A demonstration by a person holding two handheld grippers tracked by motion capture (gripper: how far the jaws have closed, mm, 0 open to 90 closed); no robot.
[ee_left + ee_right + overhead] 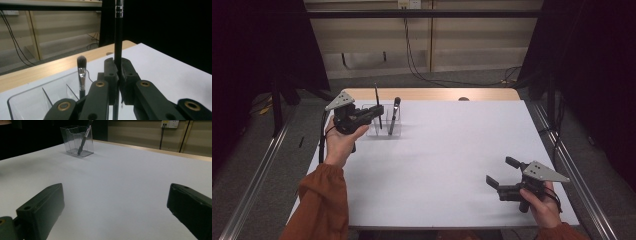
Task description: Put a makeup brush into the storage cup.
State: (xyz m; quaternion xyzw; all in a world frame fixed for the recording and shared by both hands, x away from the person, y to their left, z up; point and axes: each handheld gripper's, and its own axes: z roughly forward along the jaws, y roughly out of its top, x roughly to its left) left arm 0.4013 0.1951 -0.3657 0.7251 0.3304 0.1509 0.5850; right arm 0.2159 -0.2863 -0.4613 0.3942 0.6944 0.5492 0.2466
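Left gripper view, hand-held gripper clamping brush handle

Clear plastic divided holder at the table's far left, short makeup brush leaning inside it with dark bristles up, slim black brush handle upright with silver ferrule, pinched between left gripper jaws over the holder

The table is faced with a smooth, matt white sheet, edged at the far side by pale wood. The organiser is formed of clear, glossy plastic. A glossy black brush handle carries a polished metal band. Matt black plastic jaws with brass-coloured rivets are noted.
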